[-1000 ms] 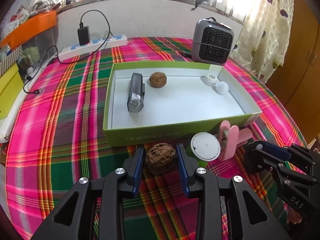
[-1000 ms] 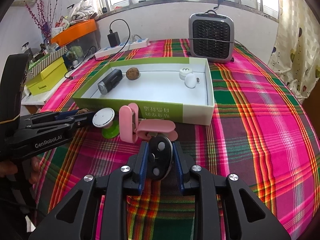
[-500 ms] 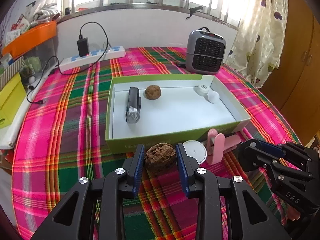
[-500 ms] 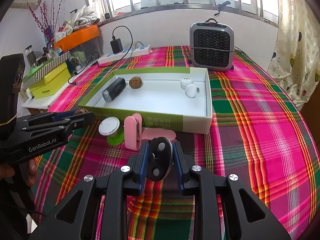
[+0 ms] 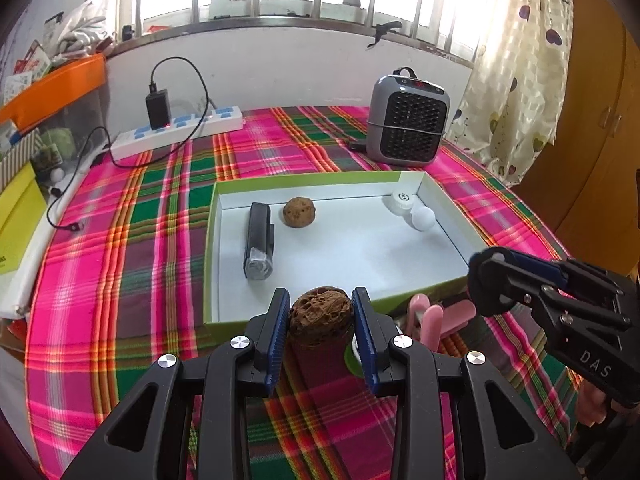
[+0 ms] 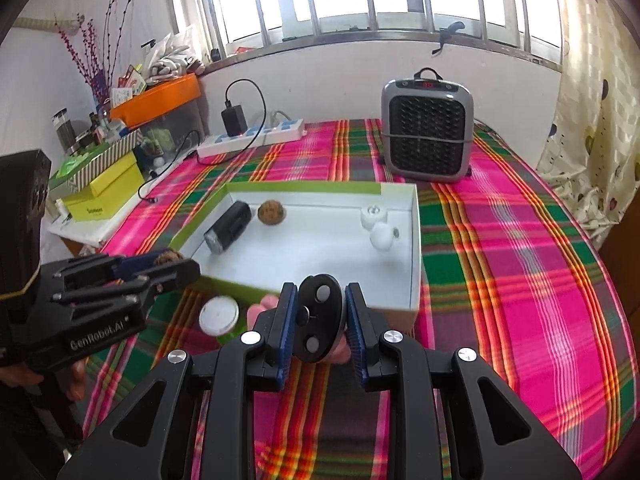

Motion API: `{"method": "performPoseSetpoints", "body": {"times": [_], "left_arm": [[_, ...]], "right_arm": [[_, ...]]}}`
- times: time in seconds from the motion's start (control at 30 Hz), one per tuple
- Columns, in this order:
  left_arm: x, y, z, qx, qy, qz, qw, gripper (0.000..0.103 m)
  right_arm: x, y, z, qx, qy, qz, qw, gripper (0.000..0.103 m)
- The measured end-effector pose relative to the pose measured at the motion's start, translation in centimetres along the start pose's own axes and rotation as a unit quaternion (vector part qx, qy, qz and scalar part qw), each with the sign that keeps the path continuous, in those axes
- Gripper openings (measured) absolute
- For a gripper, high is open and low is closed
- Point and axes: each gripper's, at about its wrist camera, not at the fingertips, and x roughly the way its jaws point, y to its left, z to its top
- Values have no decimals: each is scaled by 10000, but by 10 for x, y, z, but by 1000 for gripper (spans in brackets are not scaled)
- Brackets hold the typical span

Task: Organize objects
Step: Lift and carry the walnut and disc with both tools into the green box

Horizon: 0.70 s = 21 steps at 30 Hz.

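Left claw [image 5: 320, 322]: partly open, its blue pads pressed on either side of a wrinkled brown walnut [image 5: 320, 316], which is held clear of the counter [image 5: 120, 280] just short of the near wall of the green-and-white box [image 5: 224, 320]. Right claw [image 6: 320, 320]: nearly closed, clamped on the edges of a dark oval disc [image 6: 320, 318] with pale studs, held edge-on above the box's near wall.

Step in hand, as judged: carrying both pieces over the wall for release inside the box. Each claw should clear the rim fully before lowering. Release low, on bare white floor, since a walnut dropped from height is likely to roll. The second walnut [image 5: 300, 212] and black flashlight [image 5: 259, 240] lie at the left, the white cap [image 5: 402, 200] and white ball [image 5: 423, 218] in the far right corner. The middle is free.

Views compared: the left wrist view shows the walnut's grip directly; the right wrist view shows only a sliver of it between the pads. The right wrist view shows the disc's face and the white round lid [image 6: 219, 314] on the counter. The left view shows the pink clip [image 5: 430, 320] more plainly.
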Motion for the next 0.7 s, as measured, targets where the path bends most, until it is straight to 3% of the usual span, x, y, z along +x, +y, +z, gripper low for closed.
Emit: {"method": "performPoseSetpoints", "body": {"times": [0.7], "left_arm": [[48,4,36,88,128,53,9999,30]], "right_arm": [[68,-14,57,-245,289,286,9989,26]]}}
